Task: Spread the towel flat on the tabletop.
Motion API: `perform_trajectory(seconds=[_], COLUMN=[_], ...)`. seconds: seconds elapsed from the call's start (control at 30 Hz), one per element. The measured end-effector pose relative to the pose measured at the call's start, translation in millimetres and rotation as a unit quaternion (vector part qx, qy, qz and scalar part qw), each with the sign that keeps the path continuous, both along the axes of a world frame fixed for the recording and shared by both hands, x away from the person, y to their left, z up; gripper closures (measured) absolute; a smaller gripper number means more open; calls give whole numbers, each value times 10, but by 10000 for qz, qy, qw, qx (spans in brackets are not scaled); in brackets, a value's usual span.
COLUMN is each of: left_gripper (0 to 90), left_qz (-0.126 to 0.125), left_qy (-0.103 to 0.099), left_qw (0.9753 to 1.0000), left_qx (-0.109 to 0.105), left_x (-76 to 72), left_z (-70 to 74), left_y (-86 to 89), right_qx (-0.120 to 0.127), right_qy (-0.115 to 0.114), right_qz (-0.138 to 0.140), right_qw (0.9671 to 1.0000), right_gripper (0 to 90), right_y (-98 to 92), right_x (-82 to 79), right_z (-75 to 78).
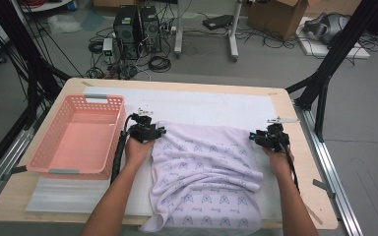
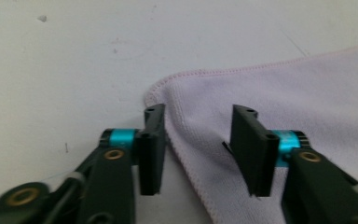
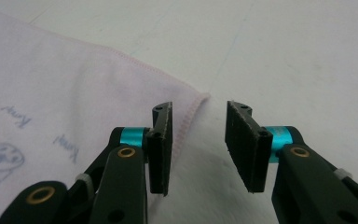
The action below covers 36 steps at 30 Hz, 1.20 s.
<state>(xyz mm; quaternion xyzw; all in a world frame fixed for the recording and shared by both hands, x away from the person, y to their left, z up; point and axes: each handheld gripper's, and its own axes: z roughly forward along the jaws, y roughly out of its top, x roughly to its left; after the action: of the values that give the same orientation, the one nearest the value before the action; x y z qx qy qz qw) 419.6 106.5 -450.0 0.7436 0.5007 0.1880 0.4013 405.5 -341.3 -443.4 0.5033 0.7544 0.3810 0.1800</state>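
Both pairs of jaws stand parted, gripping nothing. On the left gripper [image 2: 198,149] the gap straddles the hemmed edge of the pale lilac towel [image 2: 279,98] just short of its rounded far-left corner; one jaw sits over the white mat [image 2: 74,60], the other over cloth. On the right gripper [image 3: 198,149] the left jaw lies over the towel's hem close to the far-right corner, the other over bare mat; whether either pad touches the fabric I cannot tell.

From above, the towel [image 1: 206,172] lies with its long axis running from the far edge toward the person, its near end hanging off the table's [image 1: 295,162] front edge and cut off by the frame. A diagonal fold ridges its middle, and small printed motifs cover it. The left gripper [image 1: 145,129] and right gripper [image 1: 270,137] sit at its two far corners.

A pink slotted basket [image 1: 78,137] stands just left of the left hand, apart from the towel. Beyond the table, computer towers, cables and cardboard boxes crowd the floor.
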Motion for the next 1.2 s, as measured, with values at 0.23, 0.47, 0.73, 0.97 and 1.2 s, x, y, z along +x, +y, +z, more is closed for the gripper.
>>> perform_trajectory(seconds=[0.23, 0.47, 0.73, 0.97, 1.2], left_gripper=[865, 863, 833, 561, 510], left_qz=[288, 491, 726, 474, -4], left_qy=[-241, -432, -617, -125, 364], left_qw=[9991, 9959, 9936, 9957, 9979], left_qx=[-215, -619, -612, -783, -531], left_x=[67, 275, 521, 446, 336], left_z=[36, 166, 229, 164, 62], left_y=[1, 66, 84, 146, 8], right_qx=[-344, -429, -374, -135, 46], right_qy=[118, -356, -1036, -637, -636], right_qz=[442, 40, -480, -810, -627], right_qw=[9984, 9984, 9928, 9946, 9960], right_gripper=[884, 888, 888, 553, 540], right_y=[147, 163, 103, 27, 20], right_x=[224, 512, 710, 742, 556], right_z=[-11, 76, 162, 83, 228])
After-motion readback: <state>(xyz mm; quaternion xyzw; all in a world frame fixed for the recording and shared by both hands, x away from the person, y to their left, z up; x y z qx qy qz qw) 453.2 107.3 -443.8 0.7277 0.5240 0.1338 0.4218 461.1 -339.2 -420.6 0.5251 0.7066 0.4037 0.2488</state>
